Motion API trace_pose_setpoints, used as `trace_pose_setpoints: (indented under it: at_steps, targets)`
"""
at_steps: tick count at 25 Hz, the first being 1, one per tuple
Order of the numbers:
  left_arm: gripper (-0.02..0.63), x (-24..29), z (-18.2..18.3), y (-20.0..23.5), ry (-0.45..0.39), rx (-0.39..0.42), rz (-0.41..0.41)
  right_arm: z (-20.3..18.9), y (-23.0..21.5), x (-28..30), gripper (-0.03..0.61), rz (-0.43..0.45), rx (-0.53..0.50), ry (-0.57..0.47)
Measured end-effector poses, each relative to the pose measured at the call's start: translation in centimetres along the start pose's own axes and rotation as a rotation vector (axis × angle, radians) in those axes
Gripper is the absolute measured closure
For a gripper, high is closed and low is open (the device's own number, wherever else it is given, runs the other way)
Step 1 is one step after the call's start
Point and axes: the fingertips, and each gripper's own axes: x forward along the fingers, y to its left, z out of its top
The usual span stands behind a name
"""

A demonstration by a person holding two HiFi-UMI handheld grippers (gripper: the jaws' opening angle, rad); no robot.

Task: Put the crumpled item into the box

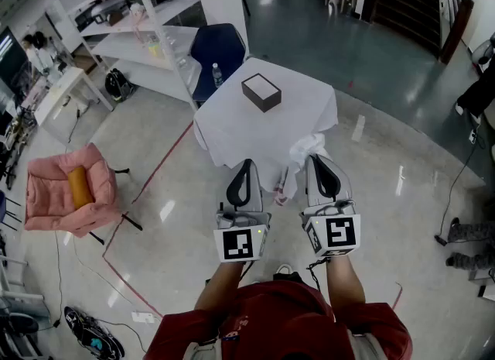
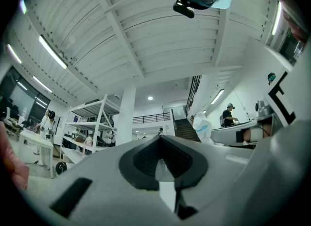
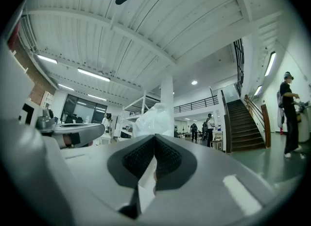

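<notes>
A box [image 1: 261, 91] with dark sides and a white top stands on the table under a white cloth [image 1: 232, 130], towards its far side. Both grippers point upward at the table's near edge, side by side. My right gripper [image 1: 315, 159] is shut on the crumpled white item [image 1: 306, 147]. In the right gripper view the same item [image 3: 153, 118] bulges as thin white plastic just past the closed tips [image 3: 154, 137]. My left gripper [image 1: 246, 163] is shut with nothing in it; in its own view the pads [image 2: 159, 140] meet at the tip.
A small pink and white thing [image 1: 282, 188] hangs at the cloth's near edge between the grippers. A blue chair [image 1: 219, 49] with a bottle [image 1: 217, 74] stands behind the table, beside white shelves [image 1: 147, 33]. A pink armchair [image 1: 66, 196] sits far left. Red floor tape [image 1: 147, 176] runs left of the table.
</notes>
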Motion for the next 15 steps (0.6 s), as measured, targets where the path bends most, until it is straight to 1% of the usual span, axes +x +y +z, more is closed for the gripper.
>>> trace_pose_setpoints:
  at_steps: [3,5,8,15]
  targets:
    - [0.611,-1.9,2.3,0.5,-0.058,-0.040,0.016,0.5,1.6,-1.4,0.575,-0.010,0.018,-0.007]
    - [0.611,-2.8,3.3,0.8,-0.079,-0.042,0.020,0.8,2.3,-2.1,0.575,-0.016,0.032,-0.011]
    - [0.611,-3.9,3.9,0.9,-0.082,-0.041,0.020,1.1,3.2,-3.0,0.575,-0.023,0.033,-0.020]
    - [0.611,-6.2,3.9,3.3,-0.062,-0.040,0.056,1.2,7.2,-3.1,0.575,0.010,0.021,-0.036]
